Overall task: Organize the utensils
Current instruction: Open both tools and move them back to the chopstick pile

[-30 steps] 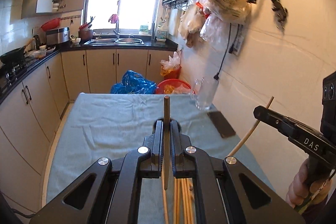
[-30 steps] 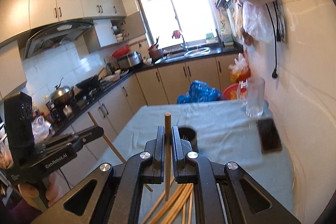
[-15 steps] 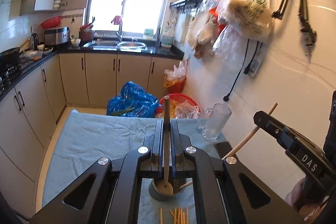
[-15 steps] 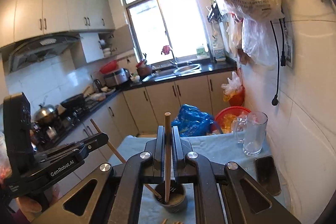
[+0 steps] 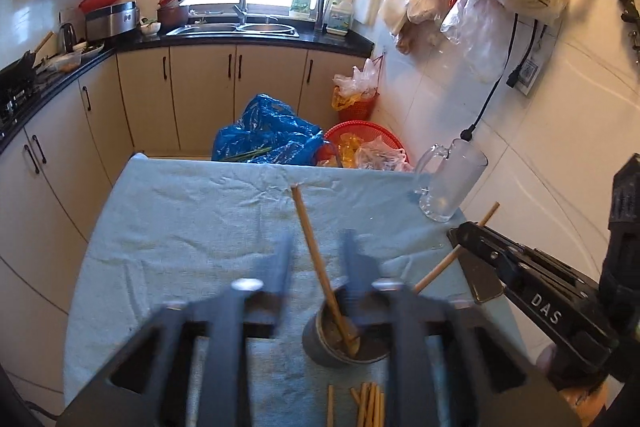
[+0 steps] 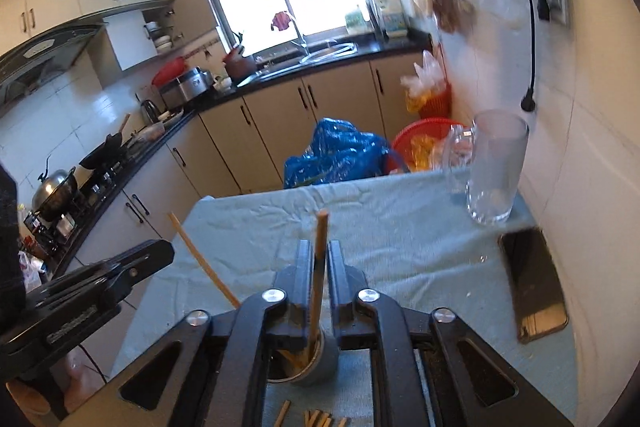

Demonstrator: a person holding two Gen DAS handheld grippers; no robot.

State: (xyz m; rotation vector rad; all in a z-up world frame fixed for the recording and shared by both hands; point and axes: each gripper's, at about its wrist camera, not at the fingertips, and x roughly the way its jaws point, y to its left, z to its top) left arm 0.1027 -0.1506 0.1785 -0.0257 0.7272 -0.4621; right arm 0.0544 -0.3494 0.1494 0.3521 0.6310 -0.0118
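Note:
A grey cup [image 5: 340,343] stands on the blue-clothed table [image 5: 180,227], near its front. My left gripper [image 5: 316,243] is over it with jaws opening wide. A wooden chopstick [image 5: 316,259] leans free between them, its lower end in the cup. My right gripper [image 6: 320,247] is above the same cup [image 6: 316,359], its jaws opening a little. A second chopstick [image 6: 320,255] stands between them with thin gaps either side, its tip in the cup. Several loose chopsticks [image 5: 368,403] lie in front of the cup. Each gripper shows in the other's view: right [image 5: 464,235], left [image 6: 164,251].
A glass mug [image 6: 496,167] stands at the table's far right corner. A dark phone [image 6: 534,279] lies by the right edge against the tiled wall. Beyond the far edge sit a blue bag [image 5: 268,135] and a red basket [image 5: 360,139]. Kitchen cabinets run along the left.
Both grippers have moved forward and down over the cup, lowering their chopsticks into it. The left jaws have spread wide and the right jaws have parted slightly.

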